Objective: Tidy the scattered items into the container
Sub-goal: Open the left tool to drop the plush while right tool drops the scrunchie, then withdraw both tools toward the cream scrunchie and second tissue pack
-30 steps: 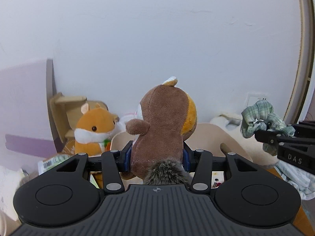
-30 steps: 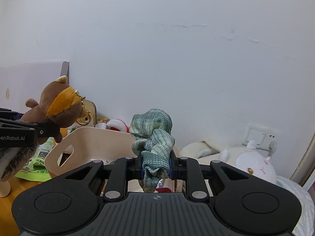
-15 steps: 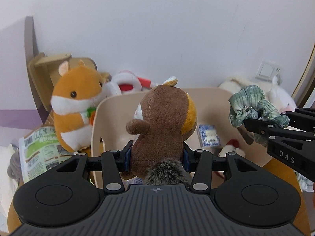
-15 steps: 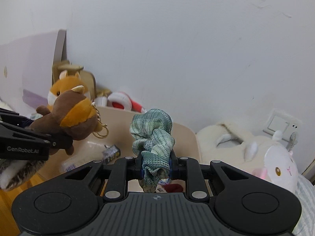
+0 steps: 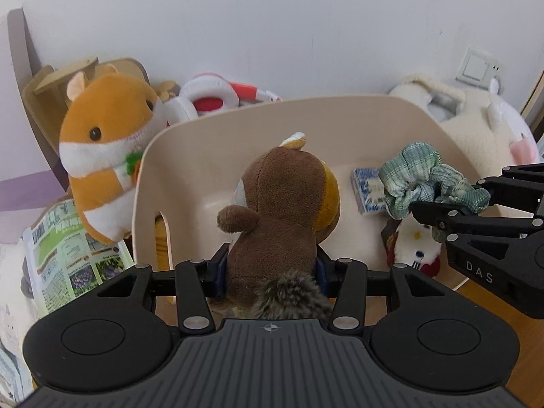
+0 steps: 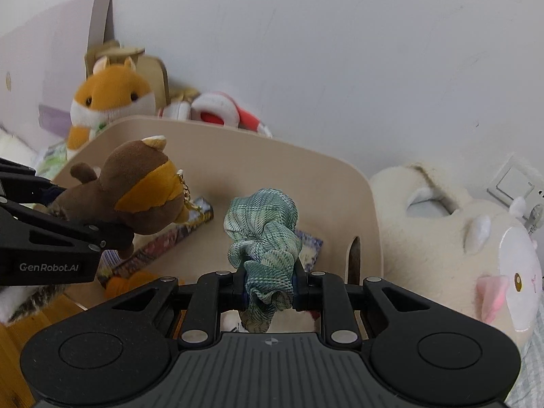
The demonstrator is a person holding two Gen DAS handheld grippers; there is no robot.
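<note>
Background: plain white wall point(image 5: 272, 17) behind a cluttered wooden desk point(image 5: 489, 302), with a white wall switch point(image 5: 477, 68) at the right.
Container: beige plastic tub with cut-out handles point(image 5: 306, 112) — it stands on the desk below both tools, open side up.
Left gripper point(image 5: 270, 270): fingers clenched on the waist of a brown and orange plush squirrel with a grey furry tail point(image 5: 282, 210); the toy hangs upright over the tub's interior, apart from its floor.
Right gripper point(image 6: 268, 289): fingers clamped tight on a green plaid fabric scrunchie point(image 6: 263, 234), which is held above the tub's right half.
Tub contents: a small blue-and-white patterned packet point(image 5: 369, 190), a white plush toy with red trim point(image 5: 416, 251), a flat patterned box point(image 6: 163, 241) and an orange item point(image 6: 129, 280) lie on the floor of the tub.
Left surroundings: orange-and-white plush hamster point(image 5: 105, 149) just beside the tub's left wall, above a green printed paper packet point(image 5: 68, 251).
Behind the tub: red-and-white ring-shaped toy point(image 5: 210, 97), near the wall.
Right surroundings: large cream plush animal with a pink ear point(image 6: 459, 238) — just beside the tub's right wall.
</note>
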